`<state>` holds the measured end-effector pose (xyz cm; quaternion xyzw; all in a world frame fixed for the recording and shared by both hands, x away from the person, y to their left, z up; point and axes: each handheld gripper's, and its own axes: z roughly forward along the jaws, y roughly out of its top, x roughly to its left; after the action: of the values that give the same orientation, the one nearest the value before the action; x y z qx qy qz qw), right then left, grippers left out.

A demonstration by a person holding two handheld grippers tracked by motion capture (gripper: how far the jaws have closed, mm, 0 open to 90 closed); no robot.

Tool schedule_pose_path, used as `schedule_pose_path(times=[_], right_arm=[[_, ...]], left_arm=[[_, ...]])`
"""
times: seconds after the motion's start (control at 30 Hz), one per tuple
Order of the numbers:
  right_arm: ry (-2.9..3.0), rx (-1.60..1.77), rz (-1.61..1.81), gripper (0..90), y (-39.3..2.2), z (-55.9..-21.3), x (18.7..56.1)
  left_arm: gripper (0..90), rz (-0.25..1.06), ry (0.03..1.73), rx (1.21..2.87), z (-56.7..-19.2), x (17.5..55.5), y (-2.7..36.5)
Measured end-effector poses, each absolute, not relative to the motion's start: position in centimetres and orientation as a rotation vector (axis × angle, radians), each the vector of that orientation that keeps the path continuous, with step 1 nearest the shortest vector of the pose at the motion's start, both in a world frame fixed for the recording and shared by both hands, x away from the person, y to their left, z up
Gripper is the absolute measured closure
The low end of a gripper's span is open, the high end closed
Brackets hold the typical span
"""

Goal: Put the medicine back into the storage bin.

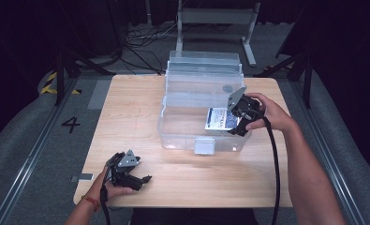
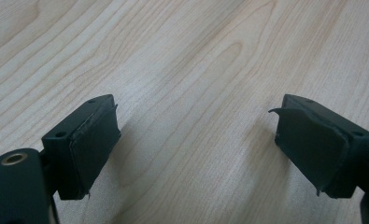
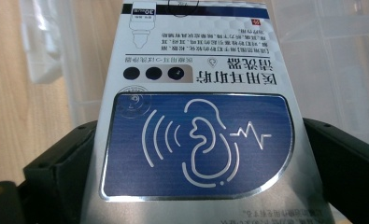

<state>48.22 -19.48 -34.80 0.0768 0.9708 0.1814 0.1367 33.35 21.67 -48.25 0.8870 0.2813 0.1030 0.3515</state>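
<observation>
Right tool: the right tool [image 1: 239, 123] is pinching a small white-and-blue carton [image 1: 221, 119], one black jaw pressed on each side of it; in the right gripper view the carton [image 3: 196, 116] runs up the middle of the frame with its blue ear-symbol panel facing the camera.
Right hand: the right hand [image 1: 267, 112] grips the tool from the right side of the box, cable trailing back along the forearm.
Carton position: over the right front part of the clear plastic storage box [image 1: 173, 126], near its right wall; whether it touches the box floor cannot be told.
Box: lid [image 1: 206, 63] tipped open toward the far side, white latch [image 1: 204, 145] on the front wall; the left part of the box interior is open room.
Left tool: the left tool [image 1: 135, 176] has its jaws spread wide with nothing between them; the left gripper view shows bare wood between the pads [image 2: 95, 140].
Left hand: the left hand [image 1: 108, 185] rests at the counter's near left corner, well apart from the box.
Counter: the wooden counter [image 1: 248, 178] has open surface in front of the box and to its left; the box's rear reaches the far edge.
</observation>
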Motion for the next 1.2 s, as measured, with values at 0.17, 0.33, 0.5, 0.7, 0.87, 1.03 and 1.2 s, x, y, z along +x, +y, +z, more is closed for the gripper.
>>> schedule_pose_path(times=[0.17,0.33,0.5,0.7,0.87,1.03,1.2], right_arm=[[2.825,0.240,0.498,4.6,-19.6,-35.9,48.8],[2.833,0.265,0.541,4.5,-19.7,-36.8,49.2],[2.846,0.272,0.520,4.3,-19.9,-37.6,49.4],[2.806,0.291,0.580,4.4,-20.6,-37.3,49.2],[2.768,0.310,0.655,4.7,-20.7,-37.1,49.0],[2.666,0.326,0.821,14.2,-20.8,-36.3,48.5],[2.692,0.325,0.779,17.0,-20.7,-36.3,48.4]], left_arm=[[13.5,0.266,0.729,2.295,-48.3,33.3,21.7],[13.5,0.266,0.733,2.293,-48.3,33.3,21.7],[13.5,0.266,0.734,2.293,-48.3,33.3,21.7],[13.5,0.266,0.734,2.293,-48.3,33.3,21.7],[13.5,0.266,0.734,2.293,-48.3,33.3,21.7],[13.5,0.266,0.733,2.294,-48.3,33.3,21.7],[13.5,0.267,0.732,2.297,-48.2,33.3,21.7]])
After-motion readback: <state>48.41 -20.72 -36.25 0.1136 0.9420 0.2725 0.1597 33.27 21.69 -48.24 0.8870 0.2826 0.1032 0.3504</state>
